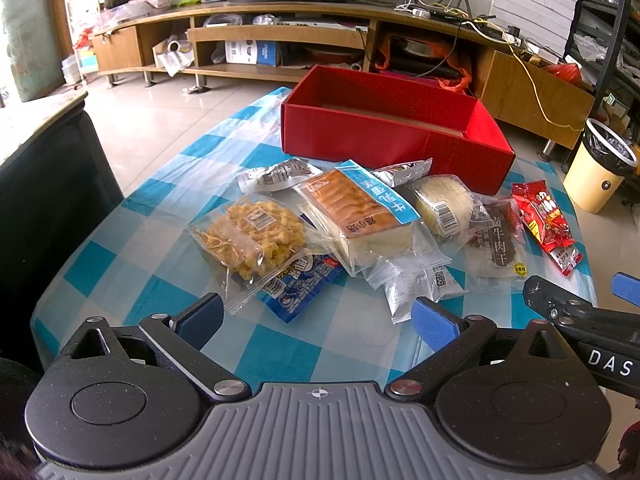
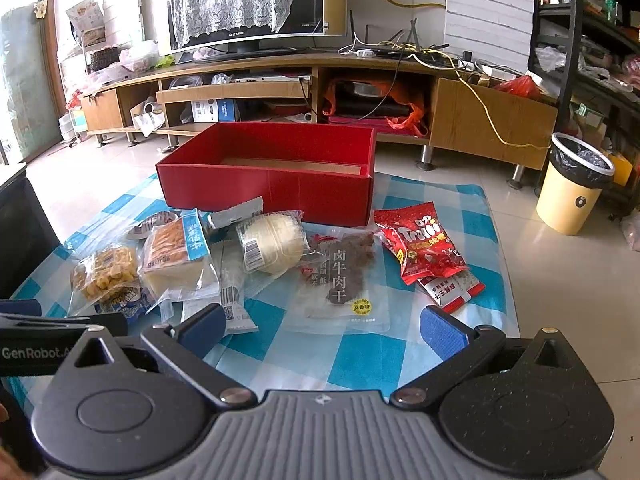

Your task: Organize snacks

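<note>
task barely begun. red box (image 2: 266, 176) looks empty; all snack packets (image 2: 224, 264) lie loose on the checked cloth (image 2: 360, 360) just in front of the box. left gripper (image 1: 318, 322) and right gripper (image 2: 322, 326) both spread wide, holding nothing, short of the packets.

- Blue packet (image 1: 298, 290): mostly hidden beneath the yellow snack bag (image 1: 250, 236).
- Red box (image 2: 268, 176) floor: largely concealed by its front wall.
- Small barcode print: illegible.
</note>
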The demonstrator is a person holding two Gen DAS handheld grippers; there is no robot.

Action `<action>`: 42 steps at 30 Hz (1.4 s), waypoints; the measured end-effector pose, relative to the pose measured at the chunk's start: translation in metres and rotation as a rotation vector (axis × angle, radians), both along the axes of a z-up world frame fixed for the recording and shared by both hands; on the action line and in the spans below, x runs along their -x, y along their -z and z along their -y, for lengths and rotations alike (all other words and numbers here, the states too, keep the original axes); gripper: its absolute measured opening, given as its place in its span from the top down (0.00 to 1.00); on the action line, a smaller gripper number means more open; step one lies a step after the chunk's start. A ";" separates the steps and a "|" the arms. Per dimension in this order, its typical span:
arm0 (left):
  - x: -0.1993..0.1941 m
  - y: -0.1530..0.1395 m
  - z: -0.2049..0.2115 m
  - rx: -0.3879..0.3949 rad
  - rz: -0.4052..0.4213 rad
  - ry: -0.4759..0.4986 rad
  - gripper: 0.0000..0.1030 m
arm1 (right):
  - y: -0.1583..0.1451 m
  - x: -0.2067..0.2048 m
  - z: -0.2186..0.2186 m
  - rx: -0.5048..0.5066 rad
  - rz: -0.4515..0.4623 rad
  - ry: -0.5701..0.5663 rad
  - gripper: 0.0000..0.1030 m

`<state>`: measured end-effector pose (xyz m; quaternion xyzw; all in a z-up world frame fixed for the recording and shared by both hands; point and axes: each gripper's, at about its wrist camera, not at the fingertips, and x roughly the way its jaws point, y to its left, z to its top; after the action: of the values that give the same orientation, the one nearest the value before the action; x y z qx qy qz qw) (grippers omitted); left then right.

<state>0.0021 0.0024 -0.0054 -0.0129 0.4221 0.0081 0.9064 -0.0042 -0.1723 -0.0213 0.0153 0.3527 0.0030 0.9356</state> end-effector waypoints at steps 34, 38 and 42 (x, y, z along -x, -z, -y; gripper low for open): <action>-0.008 0.002 -0.015 0.014 -0.024 -0.050 0.05 | -0.002 -0.020 -0.016 0.008 -0.009 -0.057 0.00; -0.017 -0.006 -0.031 0.049 -0.020 -0.086 0.04 | -0.012 -0.037 -0.025 -0.021 -0.002 -0.103 0.00; -0.024 -0.008 -0.046 0.040 -0.025 -0.119 0.03 | -0.014 -0.059 -0.044 0.013 -0.007 -0.177 0.00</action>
<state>0.0260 0.0486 0.0026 -0.0561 0.4319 0.0539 0.8985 0.0551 -0.1279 -0.0068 -0.0220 0.3557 0.0833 0.9306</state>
